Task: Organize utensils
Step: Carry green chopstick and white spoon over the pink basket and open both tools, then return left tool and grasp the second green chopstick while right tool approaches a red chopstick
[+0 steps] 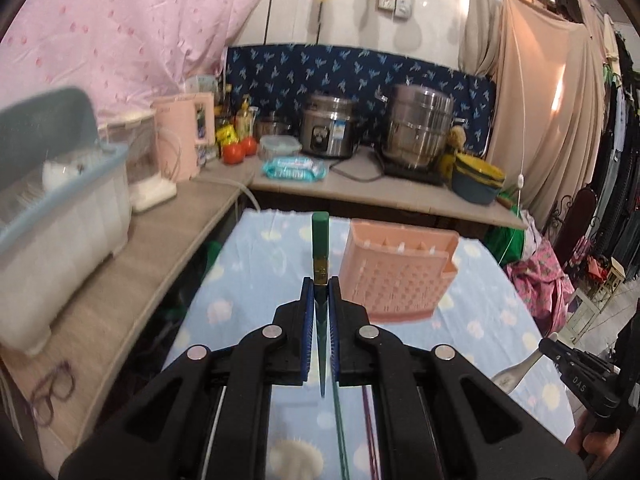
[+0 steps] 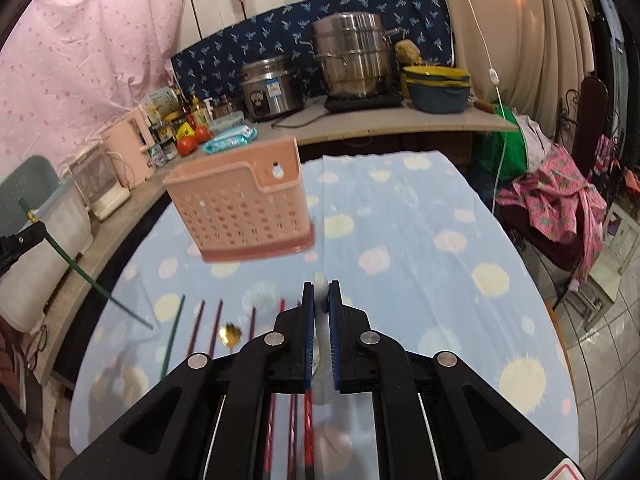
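My left gripper (image 1: 321,285) is shut on a green chopstick (image 1: 320,240), its thick end pointing forward and its thin tip trailing back between the pads. A pink perforated utensil holder (image 1: 396,272) stands just right of it on the blue dotted tablecloth (image 1: 256,264). My right gripper (image 2: 321,290) is shut on a pale metal spoon (image 2: 321,281), held above the cloth short of the holder (image 2: 248,212). Each gripper shows in the other view: the right gripper (image 1: 550,350) with the spoon (image 1: 514,374), the left gripper (image 2: 24,240) with the chopstick (image 2: 80,276).
On the cloth lie a green chopstick (image 2: 172,340), several dark red chopsticks (image 2: 216,328) and a gold spoon (image 2: 232,334). The counter behind holds a rice cooker (image 2: 272,88), a steel steamer pot (image 2: 352,56), tomatoes (image 2: 188,144) and a plastic box (image 1: 60,216). Clothes (image 2: 556,204) pile up at right.
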